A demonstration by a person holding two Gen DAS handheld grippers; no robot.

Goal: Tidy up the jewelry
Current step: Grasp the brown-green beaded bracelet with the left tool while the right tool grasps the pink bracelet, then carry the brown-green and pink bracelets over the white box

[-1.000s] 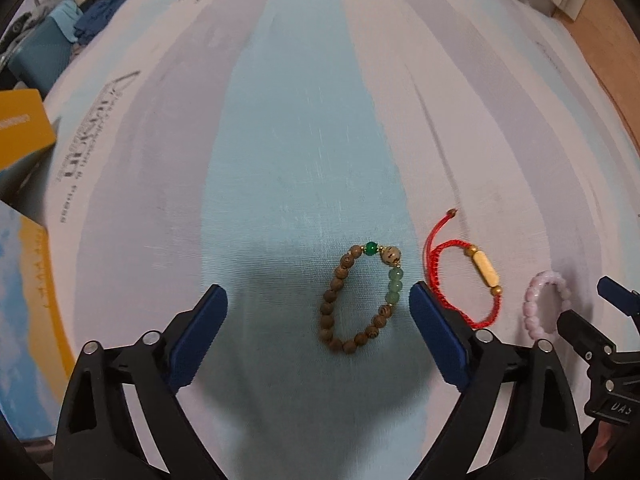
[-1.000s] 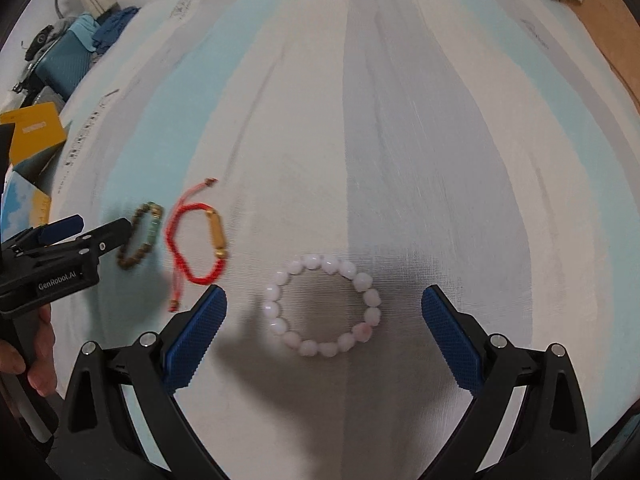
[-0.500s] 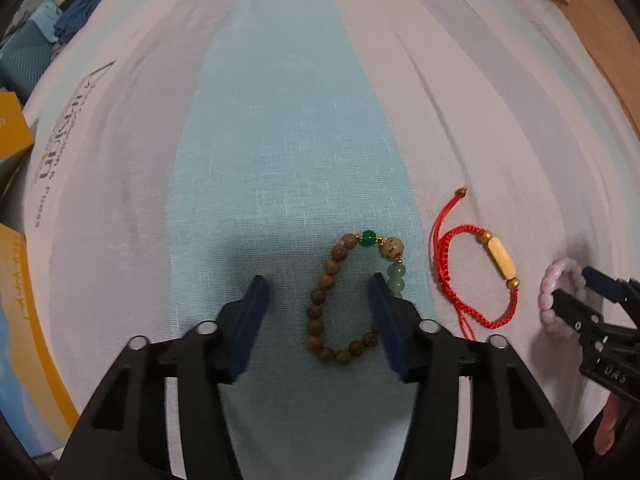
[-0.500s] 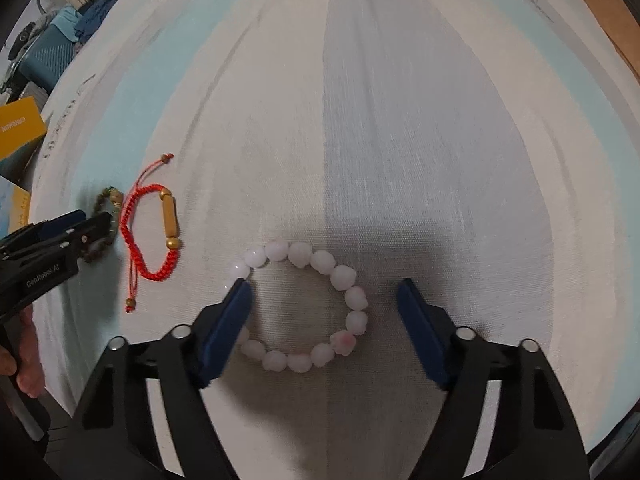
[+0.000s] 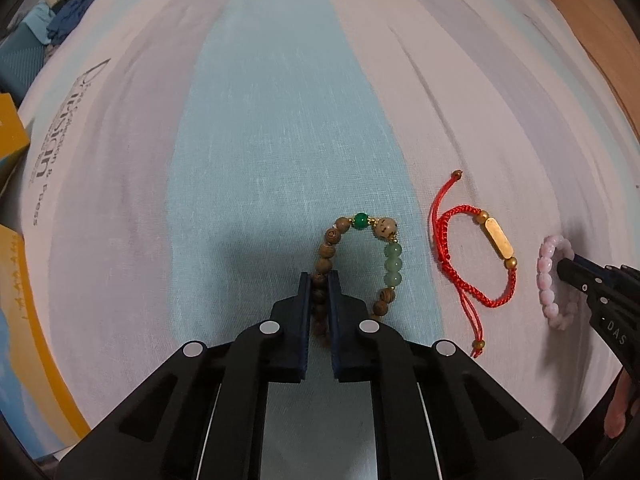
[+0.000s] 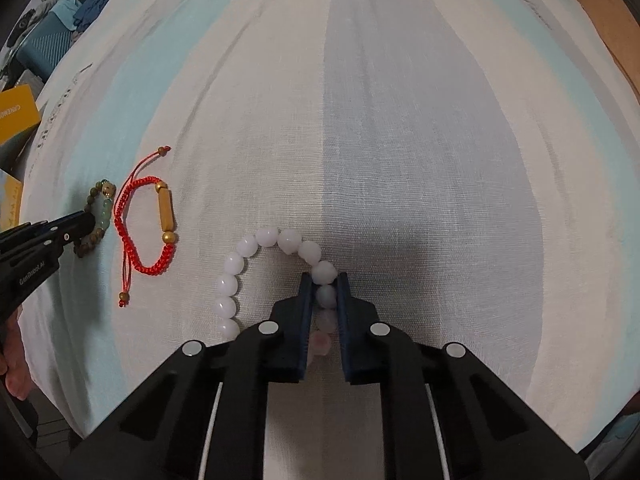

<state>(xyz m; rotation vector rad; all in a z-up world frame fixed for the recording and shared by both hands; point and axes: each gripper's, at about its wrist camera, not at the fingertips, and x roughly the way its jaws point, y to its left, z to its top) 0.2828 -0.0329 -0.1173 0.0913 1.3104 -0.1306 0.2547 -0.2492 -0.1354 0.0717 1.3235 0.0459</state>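
Three bracelets lie in a row on a striped cloth (image 5: 280, 128). My left gripper (image 5: 319, 280) is shut on the left side of the brown wooden bead bracelet (image 5: 390, 258), which has green beads. My right gripper (image 6: 323, 280) is shut on the right side of the pale pink bead bracelet (image 6: 240, 264). Both bracelets still rest on the cloth. The red cord bracelet (image 5: 460, 268) with a gold tube bead lies between them, untouched; it also shows in the right wrist view (image 6: 136, 224). The right gripper shows in the left wrist view (image 5: 568, 264) on the pink bracelet (image 5: 546, 276).
Yellow boxes (image 5: 12, 144) lie at the left edge of the cloth. Blue bags and clothes (image 6: 48, 36) sit at the far left. A wooden floor (image 5: 592, 32) shows at the far right. The cloth's near edge drops off below both grippers.
Both grippers moved forward and down and closed from wide open: the left onto the wooden bead bracelet, the right onto the pink bead bracelet.
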